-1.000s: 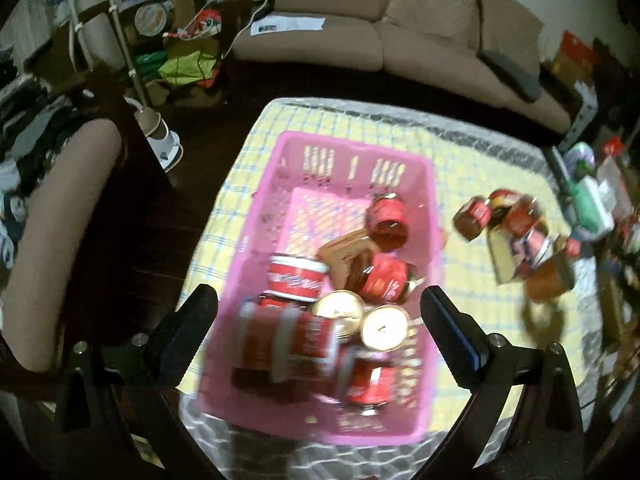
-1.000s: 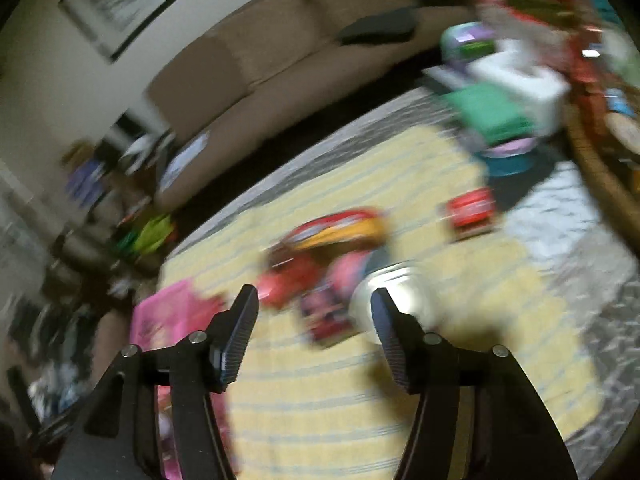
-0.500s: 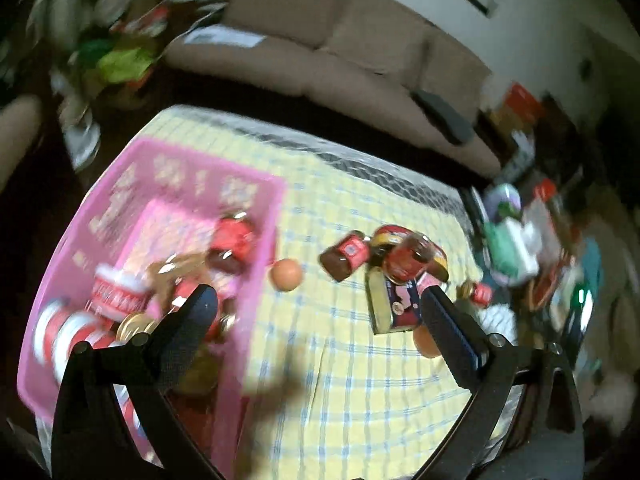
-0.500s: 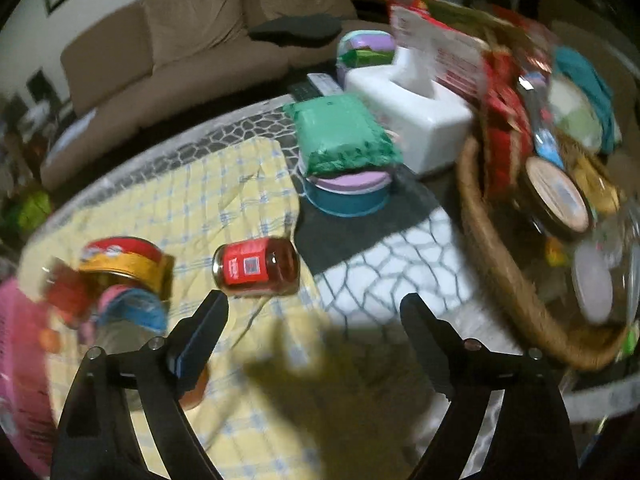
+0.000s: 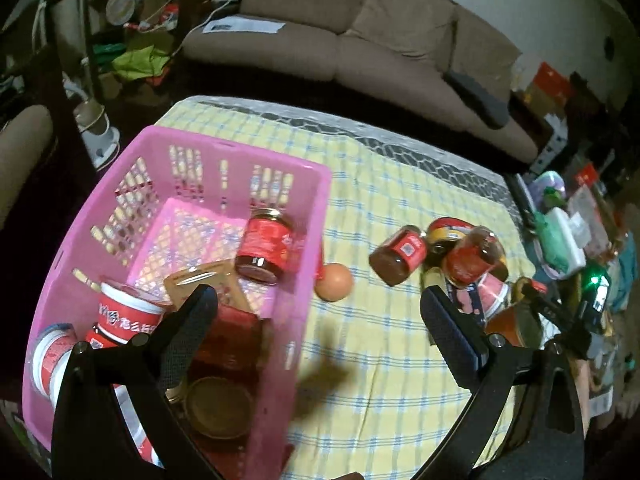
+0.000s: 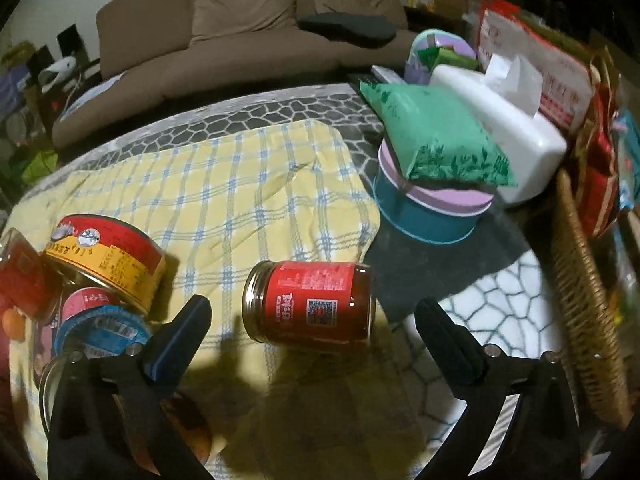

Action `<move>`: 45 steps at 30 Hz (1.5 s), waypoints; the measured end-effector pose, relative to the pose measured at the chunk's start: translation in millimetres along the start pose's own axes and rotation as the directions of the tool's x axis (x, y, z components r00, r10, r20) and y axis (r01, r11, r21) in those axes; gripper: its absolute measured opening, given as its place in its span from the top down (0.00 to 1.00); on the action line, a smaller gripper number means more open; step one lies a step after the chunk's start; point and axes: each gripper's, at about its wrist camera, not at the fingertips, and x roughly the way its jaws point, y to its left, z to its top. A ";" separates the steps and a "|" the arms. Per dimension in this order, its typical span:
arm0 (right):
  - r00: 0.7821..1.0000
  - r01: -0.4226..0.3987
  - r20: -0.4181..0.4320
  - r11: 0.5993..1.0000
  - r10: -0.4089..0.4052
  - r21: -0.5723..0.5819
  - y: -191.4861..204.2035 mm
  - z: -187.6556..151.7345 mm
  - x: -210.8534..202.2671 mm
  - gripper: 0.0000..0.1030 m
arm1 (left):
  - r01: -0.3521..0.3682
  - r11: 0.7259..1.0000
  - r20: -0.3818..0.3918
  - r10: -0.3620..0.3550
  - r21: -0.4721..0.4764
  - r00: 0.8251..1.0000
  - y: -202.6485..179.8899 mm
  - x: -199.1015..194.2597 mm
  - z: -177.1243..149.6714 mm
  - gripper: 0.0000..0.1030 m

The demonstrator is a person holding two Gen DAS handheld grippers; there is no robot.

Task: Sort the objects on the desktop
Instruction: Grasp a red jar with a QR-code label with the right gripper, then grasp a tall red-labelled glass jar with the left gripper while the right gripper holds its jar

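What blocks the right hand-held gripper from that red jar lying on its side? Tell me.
Nothing visible. The red jar lies alone on the cloth, just ahead of the right hand-held gripper, whose jaws are opening. The cans sit off to the left.

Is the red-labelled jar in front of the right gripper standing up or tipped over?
Tipped over: the jar lies on its side, lid facing left.

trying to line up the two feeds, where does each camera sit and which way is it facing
Left wrist: on the left gripper, tilted down at the pink basket of jars and an egg beside it; both open black fingers show.
Right wrist: on the right gripper, tilted down at a red jar lying on its side, not gripped; both fingers show, jaws opening.
Shared: the checked cloth, the yellow-and-red can and the brown sofa.
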 end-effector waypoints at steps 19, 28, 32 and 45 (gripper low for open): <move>0.981 -0.163 -0.052 0.938 0.188 0.306 -35.8 5.5 -16.1 0.38 | 0.019 0.995 0.015 -0.020 0.100 1.000 -19.6 -8.0 -0.1 0.02; 0.971 -0.231 0.003 0.927 0.241 0.296 -40.8 24.9 -43.5 0.38 | 0.258 0.952 -0.044 -0.254 0.164 0.966 -97.3 41.1 -3.6 0.01; 0.967 -0.247 0.007 0.926 0.256 0.287 -41.7 28.3 -45.6 0.38 | 0.172 0.932 -0.004 -0.180 0.320 0.984 -141.0 65.3 -8.1 0.01; 0.960 -0.272 0.015 0.923 0.279 0.273 -46.3 30.0 -49.2 0.38 | 0.208 0.928 -0.018 -0.212 0.309 0.977 -154.7 121.7 -17.2 0.54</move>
